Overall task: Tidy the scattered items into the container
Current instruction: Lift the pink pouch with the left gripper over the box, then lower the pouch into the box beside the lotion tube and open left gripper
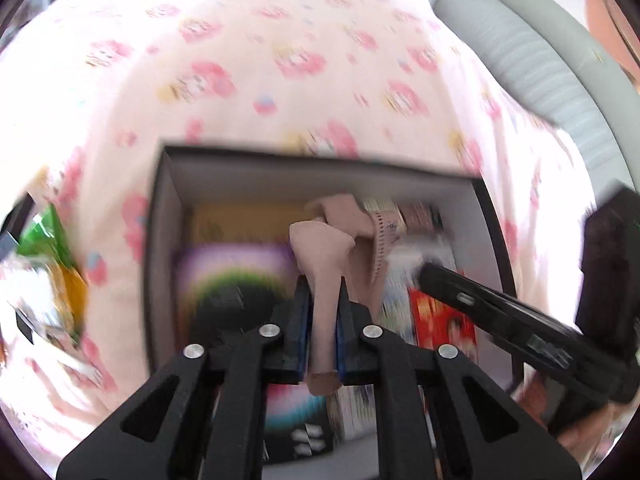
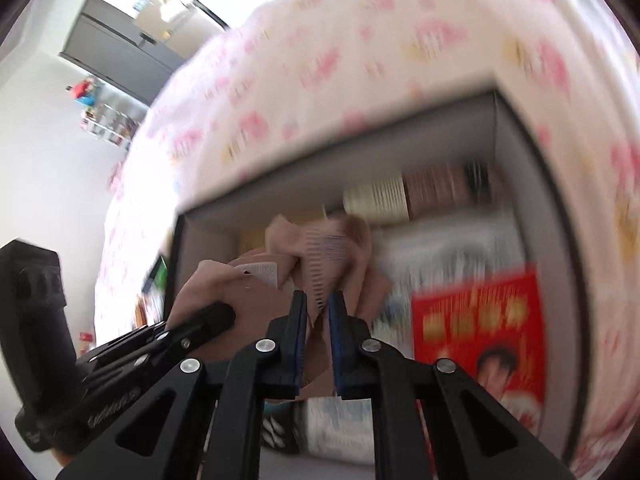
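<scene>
The beige cloth [image 1: 320,248] hangs over the open box [image 1: 168,216] on the bed, pinched by both the left gripper [image 1: 323,304] and the right gripper [image 2: 318,320], so I would lower both together before letting go inside.

The box [image 1: 168,216] stands on the bed sheet [image 1: 248,60], and in it lie a round-patterned packet [image 1: 236,276] at the left, a printed packet [image 1: 444,320] at the right and a row of small rolls [image 2: 416,196] along the far wall. Over the middle of the box hangs a soft stocking-like cloth [image 1: 324,256], with the left claw [image 1: 323,312] on its left part and the right claw [image 2: 318,332] on its right part, the two claws close beside each other. Left of the box, some loose packets [image 1: 52,264] lie on the sheet, and behind the bed at the right there is a padded headboard [image 1: 532,52].
</scene>
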Action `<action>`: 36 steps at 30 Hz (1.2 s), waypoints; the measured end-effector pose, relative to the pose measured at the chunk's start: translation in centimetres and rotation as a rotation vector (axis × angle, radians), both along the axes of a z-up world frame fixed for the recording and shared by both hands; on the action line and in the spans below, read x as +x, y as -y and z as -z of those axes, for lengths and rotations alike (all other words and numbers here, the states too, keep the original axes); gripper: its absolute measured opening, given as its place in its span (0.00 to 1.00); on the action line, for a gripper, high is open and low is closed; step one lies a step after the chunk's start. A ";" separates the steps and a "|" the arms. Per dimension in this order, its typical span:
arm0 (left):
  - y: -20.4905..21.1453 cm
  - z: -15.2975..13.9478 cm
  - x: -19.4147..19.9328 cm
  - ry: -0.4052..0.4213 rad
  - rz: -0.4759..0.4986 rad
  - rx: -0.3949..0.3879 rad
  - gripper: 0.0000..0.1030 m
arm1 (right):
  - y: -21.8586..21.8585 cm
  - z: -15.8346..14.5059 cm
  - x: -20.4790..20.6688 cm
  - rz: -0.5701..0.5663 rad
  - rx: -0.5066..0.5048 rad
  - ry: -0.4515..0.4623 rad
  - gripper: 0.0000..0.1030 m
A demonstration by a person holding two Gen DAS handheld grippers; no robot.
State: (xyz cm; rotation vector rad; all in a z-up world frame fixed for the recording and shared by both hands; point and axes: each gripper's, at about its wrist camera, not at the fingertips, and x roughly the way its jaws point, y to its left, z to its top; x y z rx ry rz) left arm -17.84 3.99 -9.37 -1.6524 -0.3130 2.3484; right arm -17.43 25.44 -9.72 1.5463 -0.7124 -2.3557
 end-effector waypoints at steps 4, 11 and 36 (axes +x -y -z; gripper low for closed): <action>0.9 0.6 -1.3 -0.005 -0.054 0.011 0.36 | -0.6 -1.3 0.0 0.012 0.048 -0.022 0.09; 2.3 -0.8 0.3 -0.095 -0.008 0.114 0.34 | -0.6 1.2 1.3 -0.040 0.042 0.094 0.09; -0.5 3.7 -3.3 0.092 0.032 -0.057 0.23 | 2.8 3.3 -0.9 -0.139 0.166 0.182 0.10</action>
